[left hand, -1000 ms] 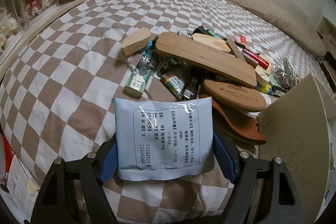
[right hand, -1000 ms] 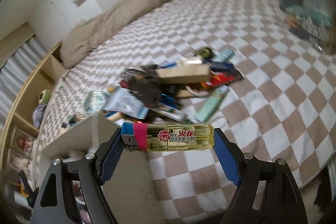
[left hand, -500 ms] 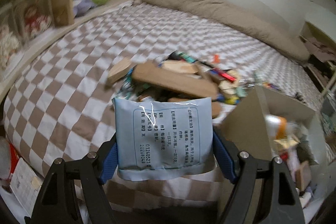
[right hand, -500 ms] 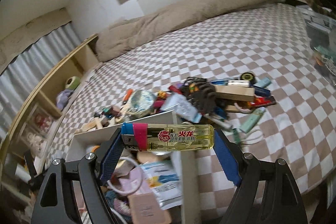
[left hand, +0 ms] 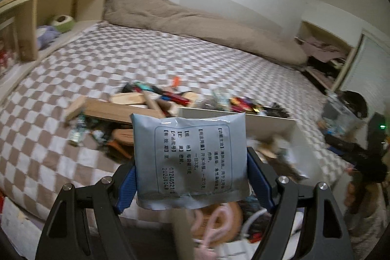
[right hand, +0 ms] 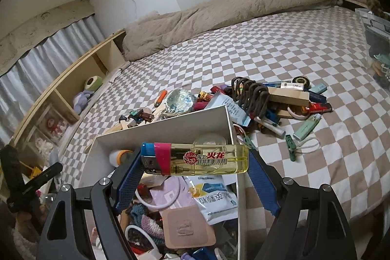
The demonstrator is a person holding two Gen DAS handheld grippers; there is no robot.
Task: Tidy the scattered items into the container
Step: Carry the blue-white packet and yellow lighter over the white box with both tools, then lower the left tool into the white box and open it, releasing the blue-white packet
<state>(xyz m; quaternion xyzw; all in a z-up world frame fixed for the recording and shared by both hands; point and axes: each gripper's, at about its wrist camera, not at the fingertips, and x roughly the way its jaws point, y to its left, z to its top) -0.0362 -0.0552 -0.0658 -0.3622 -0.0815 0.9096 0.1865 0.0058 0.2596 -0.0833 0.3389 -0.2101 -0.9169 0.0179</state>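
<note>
My left gripper is shut on a pale blue printed sachet, held upright above the near end of the white box. My right gripper is shut on a clear yellow lighter with a pink and blue cap, held crosswise over the same white box. The box is filled with packets, cords and a pink patch. A pile of scattered items lies on the checked bedspread beyond the box: wooden pieces, pens, tubes and a dark coiled holder.
A wooden plank and shoe insoles lie left of the box. A beige duvet runs along the far wall. Wooden shelves with soft toys line the left side. A clear bin stands at the right edge.
Both grippers rose and swung from over the bedspread to above the white box, each keeping its item. The box interior has come into view under both.
</note>
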